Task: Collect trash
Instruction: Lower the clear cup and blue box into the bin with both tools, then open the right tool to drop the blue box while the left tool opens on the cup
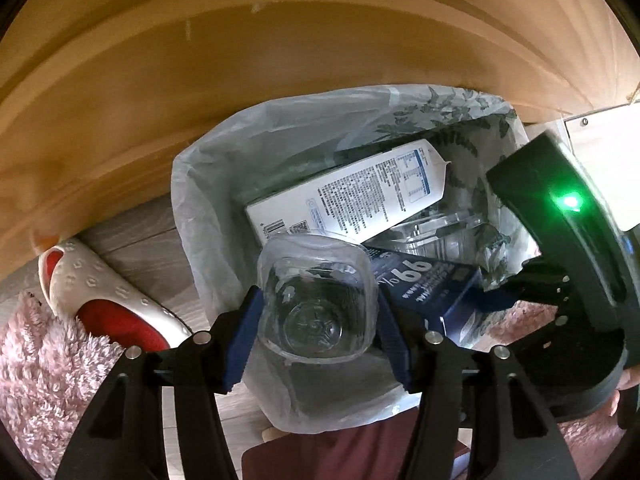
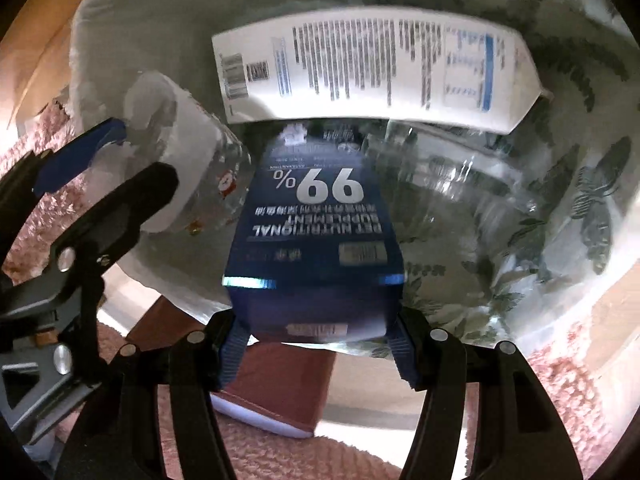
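Trash bag [image 1: 208, 184] of thin white plastic, leaf-printed inside, gaping just beneath both tongs. Left gripper [image 1: 318, 316] clamping a clear, square-sided plastic bottle [image 1: 316, 300] over the bag's mouth — right gripper [image 2: 316, 328] gripping a dark blue cardboard box [image 2: 316, 240], tipping into it. Inside: a white printed carton [image 1: 352, 192]. Beside it, a red-and-white slipper [image 1: 104, 300] lying against a pink shaggy rug [image 1: 44, 368].

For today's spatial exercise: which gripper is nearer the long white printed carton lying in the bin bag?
Right. The right gripper, holding the dark blue box, reaches closer to the white carton; the left gripper holds the clear plastic bottle farther back.
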The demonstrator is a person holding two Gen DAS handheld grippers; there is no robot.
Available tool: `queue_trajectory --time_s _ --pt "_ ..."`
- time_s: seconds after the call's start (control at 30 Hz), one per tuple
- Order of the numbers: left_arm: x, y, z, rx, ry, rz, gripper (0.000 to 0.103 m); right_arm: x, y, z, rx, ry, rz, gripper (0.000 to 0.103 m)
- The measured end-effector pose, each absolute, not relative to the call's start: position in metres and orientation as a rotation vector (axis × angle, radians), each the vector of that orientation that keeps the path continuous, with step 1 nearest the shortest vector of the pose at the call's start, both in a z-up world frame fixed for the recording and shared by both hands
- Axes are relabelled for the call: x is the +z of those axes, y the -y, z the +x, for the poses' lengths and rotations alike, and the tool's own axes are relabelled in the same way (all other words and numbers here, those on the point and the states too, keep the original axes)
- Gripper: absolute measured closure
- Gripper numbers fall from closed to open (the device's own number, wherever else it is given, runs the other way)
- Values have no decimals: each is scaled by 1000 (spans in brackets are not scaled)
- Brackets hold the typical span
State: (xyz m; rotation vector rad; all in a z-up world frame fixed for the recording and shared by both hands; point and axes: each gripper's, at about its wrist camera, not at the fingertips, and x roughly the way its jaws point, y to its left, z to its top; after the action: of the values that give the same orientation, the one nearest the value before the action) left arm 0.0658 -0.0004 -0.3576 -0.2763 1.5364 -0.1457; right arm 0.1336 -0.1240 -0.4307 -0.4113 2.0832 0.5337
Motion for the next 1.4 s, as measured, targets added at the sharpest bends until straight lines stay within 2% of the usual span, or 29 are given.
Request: queue_trajectory --time_s 0.17,0.5,0.73,0.83,1.0,1.23,1.4 --pt "-359 9 66 -155 -1557 -210 45 -427 124 124 536 -2043 -481 42" --pt "-364 3 62 -163 -1637 -274 44 -417 130 117 557 -1953 -564 40" --pt "-363 11 53 -178 -1692 -255 44 -396 116 84 612 -1795 -718 41" --pt "-360 14 49 -182 -1697 -236 44 -398 115 76 607 -1788 -734 41" --pt "-362 21 45 -182 -1691 -150 51 -407 115 69 591 -1804 -694 41" --pt "-372 19 49 -177 -1698 -181 52 -422 123 80 582 -1848 -639 40" --pt "-372 23 49 -188 -1700 -149 49 -407 127 74 598 -1822 -663 37"
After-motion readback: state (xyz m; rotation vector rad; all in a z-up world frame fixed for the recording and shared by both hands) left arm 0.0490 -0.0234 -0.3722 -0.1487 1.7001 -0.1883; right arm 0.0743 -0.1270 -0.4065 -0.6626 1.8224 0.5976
